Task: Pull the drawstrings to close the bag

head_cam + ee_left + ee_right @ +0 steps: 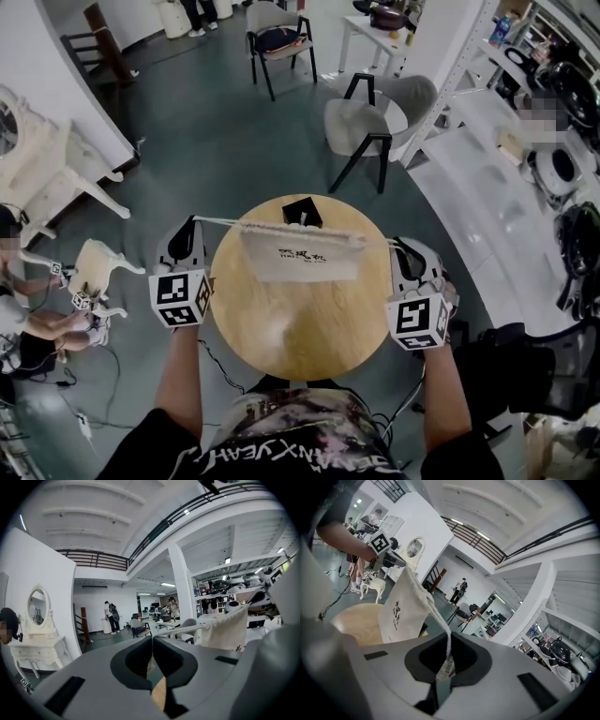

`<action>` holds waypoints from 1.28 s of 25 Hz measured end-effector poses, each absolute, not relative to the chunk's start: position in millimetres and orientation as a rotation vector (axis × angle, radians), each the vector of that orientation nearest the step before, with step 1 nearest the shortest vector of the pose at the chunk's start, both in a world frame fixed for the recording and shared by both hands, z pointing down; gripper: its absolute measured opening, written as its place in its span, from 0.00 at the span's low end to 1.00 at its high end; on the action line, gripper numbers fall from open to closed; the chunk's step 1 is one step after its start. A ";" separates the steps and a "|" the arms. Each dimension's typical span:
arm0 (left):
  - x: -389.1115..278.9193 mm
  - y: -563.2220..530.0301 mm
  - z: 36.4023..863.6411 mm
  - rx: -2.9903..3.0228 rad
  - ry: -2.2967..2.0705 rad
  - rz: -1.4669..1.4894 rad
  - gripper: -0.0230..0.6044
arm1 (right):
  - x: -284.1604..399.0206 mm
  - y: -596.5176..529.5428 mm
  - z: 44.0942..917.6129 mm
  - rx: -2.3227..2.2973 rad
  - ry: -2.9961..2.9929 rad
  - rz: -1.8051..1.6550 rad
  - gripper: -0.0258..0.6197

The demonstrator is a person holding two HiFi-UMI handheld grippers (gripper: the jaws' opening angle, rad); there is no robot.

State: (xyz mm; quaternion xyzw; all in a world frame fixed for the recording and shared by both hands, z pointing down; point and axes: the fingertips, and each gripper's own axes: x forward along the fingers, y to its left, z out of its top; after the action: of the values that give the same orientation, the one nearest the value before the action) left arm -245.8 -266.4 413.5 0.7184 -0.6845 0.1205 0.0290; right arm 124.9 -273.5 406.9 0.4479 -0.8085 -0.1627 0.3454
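The left tongs (193,225) and right tongs (395,246) are each clenched on a drawstring (220,222) end; I judge a thin cord may slip free if one side tugs harder, tipping the bag (298,255); the forearms (181,370) reach forward, tongs well apart, pointing slightly down; the bag hangs stretched between them over the desk (300,337).

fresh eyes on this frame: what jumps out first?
A cream bag with dark print hangs over the middle of a round wooden table. The left gripper and right gripper flank it at the table's edges, each shut on a drawstring pulled taut sideways.
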 end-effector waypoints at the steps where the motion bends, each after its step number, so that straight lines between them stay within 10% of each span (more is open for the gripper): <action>1: -246.6 -265.9 410.7 2.216 -2.112 0.357 0.07 | 126.0 -273.4 404.3 1.172 -2.102 -0.415 0.05; 32: -273.2 -262.3 357.6 2.188 -2.105 0.034 0.07 | 150.2 -274.1 361.9 1.363 -2.241 -0.234 0.05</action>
State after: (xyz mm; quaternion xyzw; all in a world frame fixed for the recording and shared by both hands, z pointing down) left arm -273.2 -262.3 357.6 0.7195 -0.6924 0.0112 0.0528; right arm 150.2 -274.1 361.9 0.5010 -0.8236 -0.0860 0.2516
